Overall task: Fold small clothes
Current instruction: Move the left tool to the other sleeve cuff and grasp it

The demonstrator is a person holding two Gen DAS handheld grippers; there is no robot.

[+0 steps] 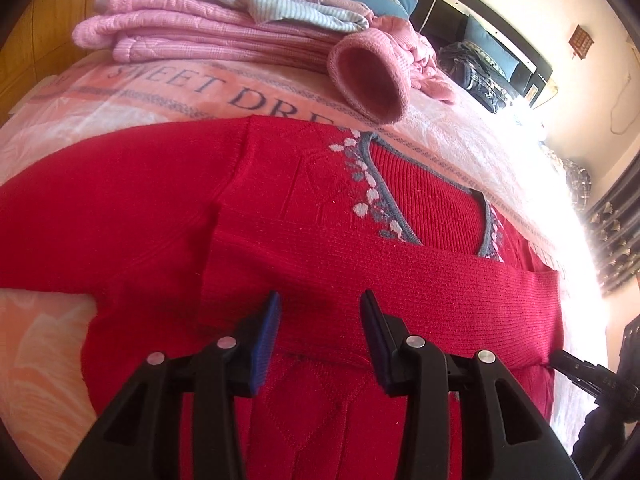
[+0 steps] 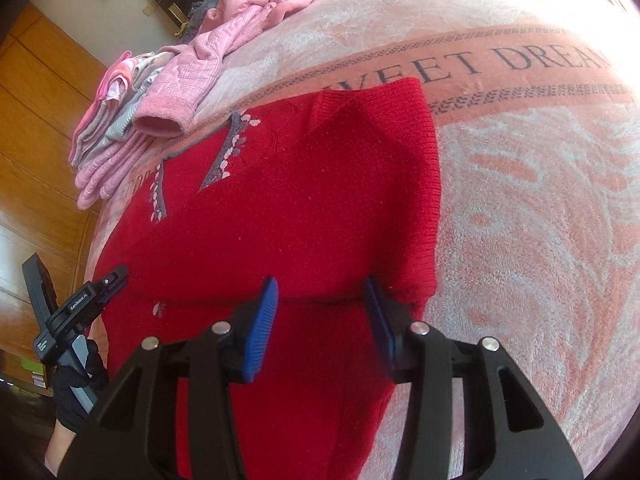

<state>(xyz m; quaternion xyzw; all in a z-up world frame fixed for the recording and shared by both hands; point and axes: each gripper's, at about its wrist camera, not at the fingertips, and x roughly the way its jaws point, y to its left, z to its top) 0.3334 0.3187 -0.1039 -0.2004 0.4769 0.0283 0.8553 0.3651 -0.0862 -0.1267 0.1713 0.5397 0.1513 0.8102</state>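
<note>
**Red sweater laid flat, both grippers above it**

Your left gripper (image 1: 320, 304) hangs over the near part of the red sweater (image 1: 304, 216), jaws wide apart and holding nothing. Your right gripper (image 2: 320, 292) is equally wide and empty, over the sweater's near right edge. The sweater lies flat on the pink blanket (image 2: 520, 240), one sleeve folded across its front. A stack of folded clothes (image 1: 208, 20) sits at the far left, a pink jacket (image 2: 256, 12) beside it.

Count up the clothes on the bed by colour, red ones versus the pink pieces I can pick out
Red: 1, the red sweater
Pink: 2, the pink jacket and the pink folded knit in the stack
Total: 3; the stack's other layers are too bunched to count.
</note>
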